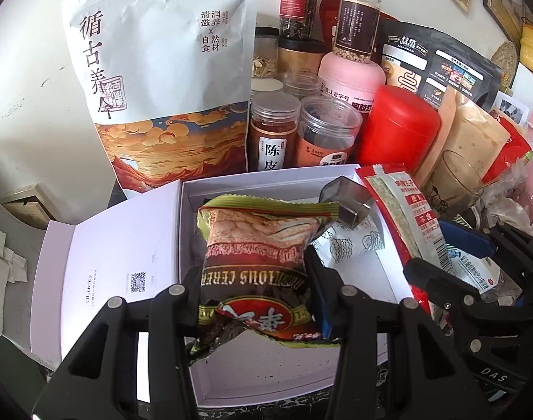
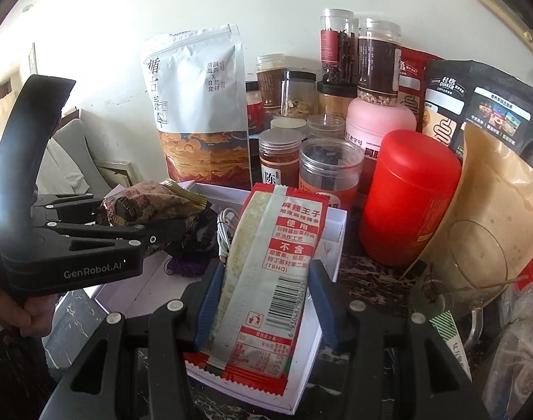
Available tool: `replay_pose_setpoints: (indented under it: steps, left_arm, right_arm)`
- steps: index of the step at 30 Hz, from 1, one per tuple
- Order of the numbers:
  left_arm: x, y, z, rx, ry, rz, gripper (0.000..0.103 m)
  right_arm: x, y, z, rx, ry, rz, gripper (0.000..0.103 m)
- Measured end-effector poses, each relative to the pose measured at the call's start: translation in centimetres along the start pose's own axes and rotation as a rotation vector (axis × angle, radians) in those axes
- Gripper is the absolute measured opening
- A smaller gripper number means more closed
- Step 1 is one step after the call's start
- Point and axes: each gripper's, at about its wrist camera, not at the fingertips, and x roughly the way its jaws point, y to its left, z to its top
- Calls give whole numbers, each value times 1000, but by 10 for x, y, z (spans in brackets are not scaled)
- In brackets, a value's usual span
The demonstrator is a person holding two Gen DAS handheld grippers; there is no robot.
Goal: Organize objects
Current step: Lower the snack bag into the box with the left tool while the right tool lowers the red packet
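At the far left we see the open lid (image 1: pixel 105 262) of a white box (image 1: pixel 266 367) lying flat beside it on the dark marbled surface (image 2: pixel 364 280). Behind it a tall white pouch (image 1: pixel 161 70) stands against the wall. Our left gripper (image 1: pixel 257 294) has its jaws clamped on a brown and green snack bag (image 1: pixel 263 245), held over the box interior. In the right wrist view that bag (image 2: pixel 154 203) hangs above a white cable (image 2: pixel 228 231) and a dark purple bundle (image 2: pixel 186 266) lying inside the box (image 2: pixel 301 367).

Further right, our right gripper (image 2: pixel 266 304) has its jaws closed on a long red and white packet (image 2: pixel 273 262), barcode side up, held over the right part of the box. Jars (image 1: pixel 273 129) with clear lids stand just behind the box, with a pink tub (image 1: pixel 350 77) behind them. A red canister (image 2: pixel 409 199) stands just beside the box's far right corner, and a beige pouch (image 2: pixel 504 192) leans to its right, with an empty glass (image 2: pixel 476 262) in front.
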Motion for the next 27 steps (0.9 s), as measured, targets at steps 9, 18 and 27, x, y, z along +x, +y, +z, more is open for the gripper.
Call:
replay_pose_setpoints:
  steps: [9,18,27]
  left_arm:
    - [27,5,4,-1,21,21,43]
    - [51,6,-3,3,58,42,43]
    - [69,6,-11,13,99,44,43]
  right_arm:
    - [24,-2,2,-1,25,16,50]
    - [41,-1,-7,-3,60,13,49]
    - [60,2,-17,-12,114,14,48]
